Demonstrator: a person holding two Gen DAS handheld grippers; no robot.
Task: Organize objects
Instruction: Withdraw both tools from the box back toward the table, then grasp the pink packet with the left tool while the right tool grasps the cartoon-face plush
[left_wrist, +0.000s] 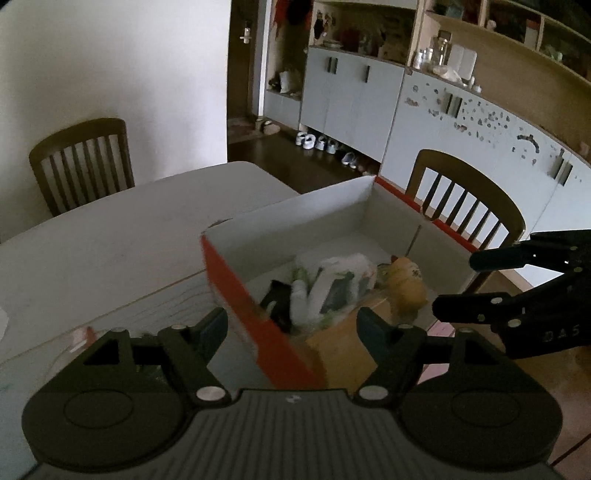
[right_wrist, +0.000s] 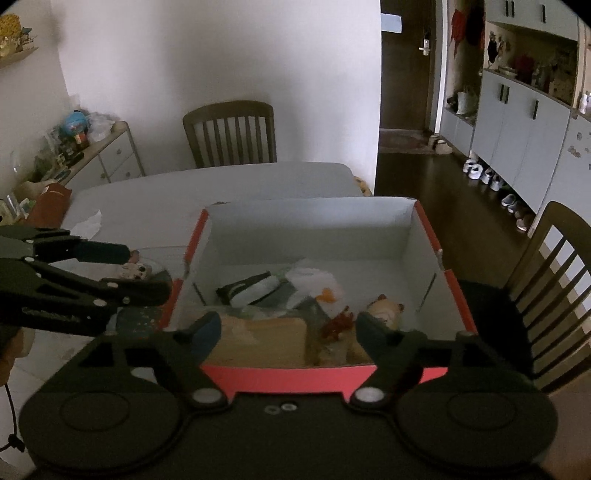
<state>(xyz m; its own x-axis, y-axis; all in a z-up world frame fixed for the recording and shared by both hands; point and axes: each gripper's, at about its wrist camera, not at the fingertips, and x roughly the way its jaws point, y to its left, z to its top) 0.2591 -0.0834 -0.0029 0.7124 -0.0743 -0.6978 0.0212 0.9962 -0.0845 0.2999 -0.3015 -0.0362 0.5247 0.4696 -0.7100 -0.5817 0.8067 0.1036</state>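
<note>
One box (right_wrist: 314, 376); two chairs (right_wrist: 231, 133); two hand-held grippers (right_wrist: 288, 328); one table (right_wrist: 155, 199).

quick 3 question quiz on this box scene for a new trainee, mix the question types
1. True or false: the right gripper holds an item.
2. The red box stands on: A) the floor B) the table C) a chair
3. Fill in: beside the box, near the left gripper, is a clear ____.

Key: 1 false, its jaws stand open and empty over the box. 2 B. 3 bowl, with a small figure in it.
</note>
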